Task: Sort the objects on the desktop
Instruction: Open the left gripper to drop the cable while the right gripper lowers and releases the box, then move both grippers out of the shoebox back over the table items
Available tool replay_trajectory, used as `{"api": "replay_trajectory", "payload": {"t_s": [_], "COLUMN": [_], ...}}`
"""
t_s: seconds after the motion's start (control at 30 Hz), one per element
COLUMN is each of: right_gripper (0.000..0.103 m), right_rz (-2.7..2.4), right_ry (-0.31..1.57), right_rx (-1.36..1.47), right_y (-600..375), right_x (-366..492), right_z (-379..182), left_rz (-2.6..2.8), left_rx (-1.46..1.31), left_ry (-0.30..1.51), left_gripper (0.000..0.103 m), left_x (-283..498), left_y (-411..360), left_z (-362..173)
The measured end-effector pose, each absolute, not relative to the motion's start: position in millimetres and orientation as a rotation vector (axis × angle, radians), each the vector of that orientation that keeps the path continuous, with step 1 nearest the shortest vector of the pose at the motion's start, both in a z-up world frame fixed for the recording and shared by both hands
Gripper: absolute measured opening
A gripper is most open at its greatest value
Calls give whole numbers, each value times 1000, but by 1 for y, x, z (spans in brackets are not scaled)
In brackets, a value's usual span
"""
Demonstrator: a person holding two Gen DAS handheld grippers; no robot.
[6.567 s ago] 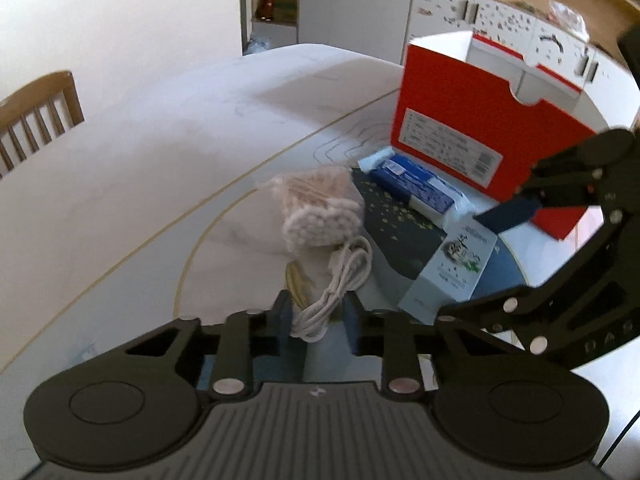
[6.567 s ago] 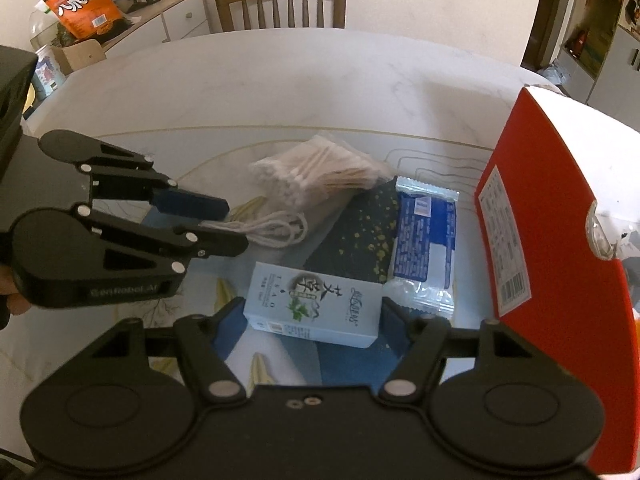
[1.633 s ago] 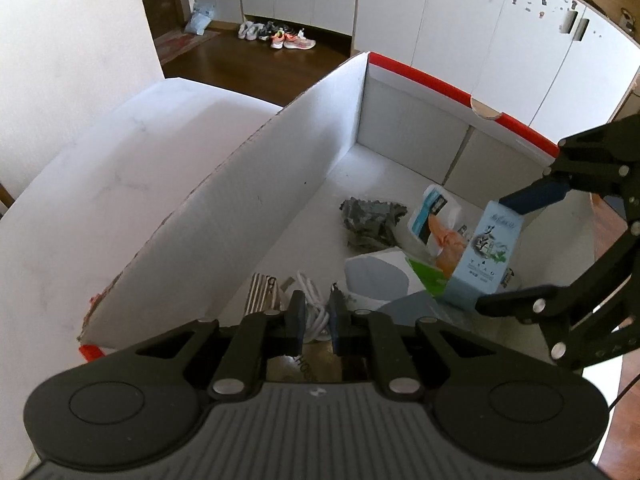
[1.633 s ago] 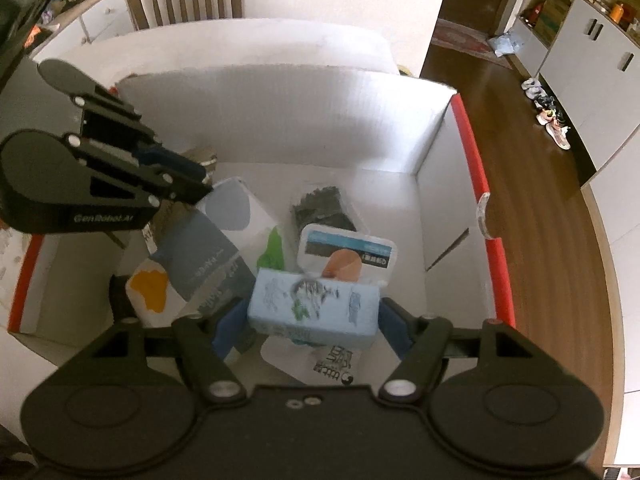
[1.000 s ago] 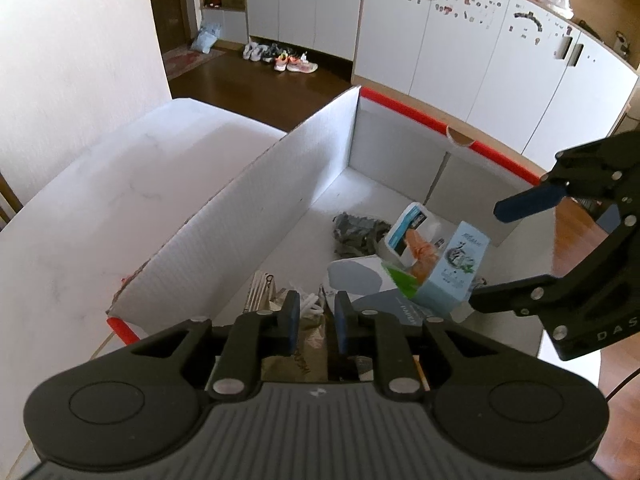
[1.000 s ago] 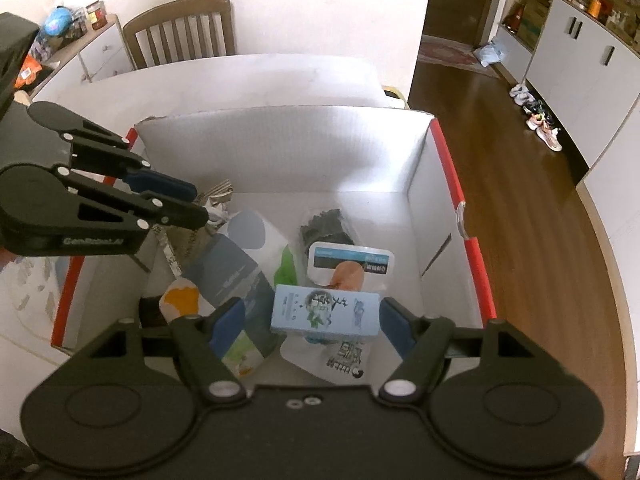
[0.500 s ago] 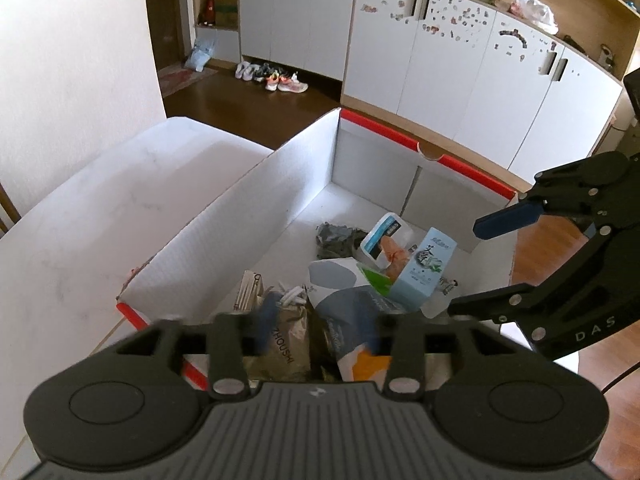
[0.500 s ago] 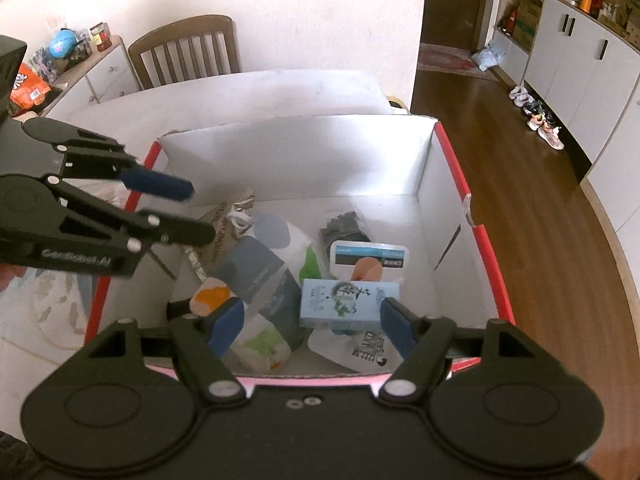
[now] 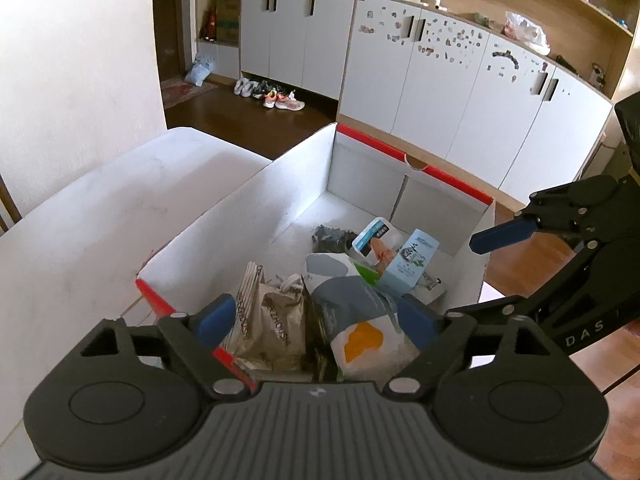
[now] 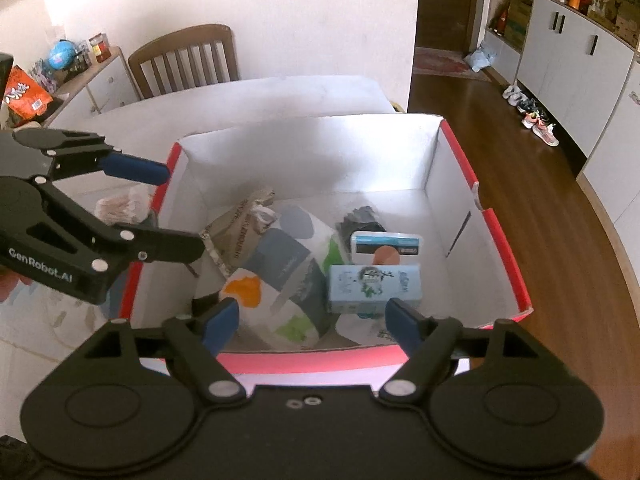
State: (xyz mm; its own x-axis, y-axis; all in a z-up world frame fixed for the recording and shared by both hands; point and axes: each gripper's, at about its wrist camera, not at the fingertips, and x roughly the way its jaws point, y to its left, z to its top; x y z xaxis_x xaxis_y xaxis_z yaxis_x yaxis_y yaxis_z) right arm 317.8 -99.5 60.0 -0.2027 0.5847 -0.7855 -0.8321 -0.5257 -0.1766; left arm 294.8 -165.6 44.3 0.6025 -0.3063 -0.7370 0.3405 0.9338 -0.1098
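**Desk:** What does this moment show?

**Photographer:** Two hand-held tools above a red-rimmed cardboard box (image 10: 500, 240) on a white tabletop (image 9: 100, 216). The left tool (image 9: 316, 316) has just been spreading its jaws and nothing sits between them. The right tool (image 10: 310, 314) has also just opened wider; its jaws stand apart, empty, near the box's closest rim.

**Desk:** Where are the things being sorted?

**Photographer:** Mostly inside the box. A pale blue carton (image 10: 374, 286) leans on a patterned pouch with an orange patch (image 10: 276, 276). Beside them lie a brown foil packet (image 10: 236, 236), a white cable (image 9: 290, 282), a white-lidded tub (image 10: 386, 244) and a dark crumpled item (image 10: 362, 218) toward the far wall.

**Desk:** So is the job finished?

**Photographer:** Not quite, by my reading. A clear bag of what looks like cotton swabs (image 10: 120, 204) sits on the tabletop just outside the box's left wall, behind the left tool in the right-hand view. That appears left to collect; whether more lies out of view, I cannot tell.
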Motion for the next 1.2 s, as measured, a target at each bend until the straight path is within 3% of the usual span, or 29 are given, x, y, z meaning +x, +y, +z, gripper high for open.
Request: {"api": "replay_trajectory", "payload": {"t_s": [0.1,0.2,0.57,0.83,1.2], "right_gripper": [81,82,83,84,85], "right_rz": [1866,1832,1832,1800,1897], "right_ry": [361,358,240,326,300], "right_rx": [-1029,-1002,-923,-830,-765], "right_y": [-105,-110,-143,-162,-192], "right_x": [314,310,287,273,242], "right_z": [60,60,57,59,60], "left_rz": [-372,-363,-333,-318,-270], "left_rx": [21,22,13,-4,-29], "left_ry": [833,820,823,805,778], "left_gripper": [92,103,103,103,103], "left_x": [288,281,254,238,216], "left_y": [-157,-150,-118,-93,-53], "left_z": [47,49,50,53,51]}}
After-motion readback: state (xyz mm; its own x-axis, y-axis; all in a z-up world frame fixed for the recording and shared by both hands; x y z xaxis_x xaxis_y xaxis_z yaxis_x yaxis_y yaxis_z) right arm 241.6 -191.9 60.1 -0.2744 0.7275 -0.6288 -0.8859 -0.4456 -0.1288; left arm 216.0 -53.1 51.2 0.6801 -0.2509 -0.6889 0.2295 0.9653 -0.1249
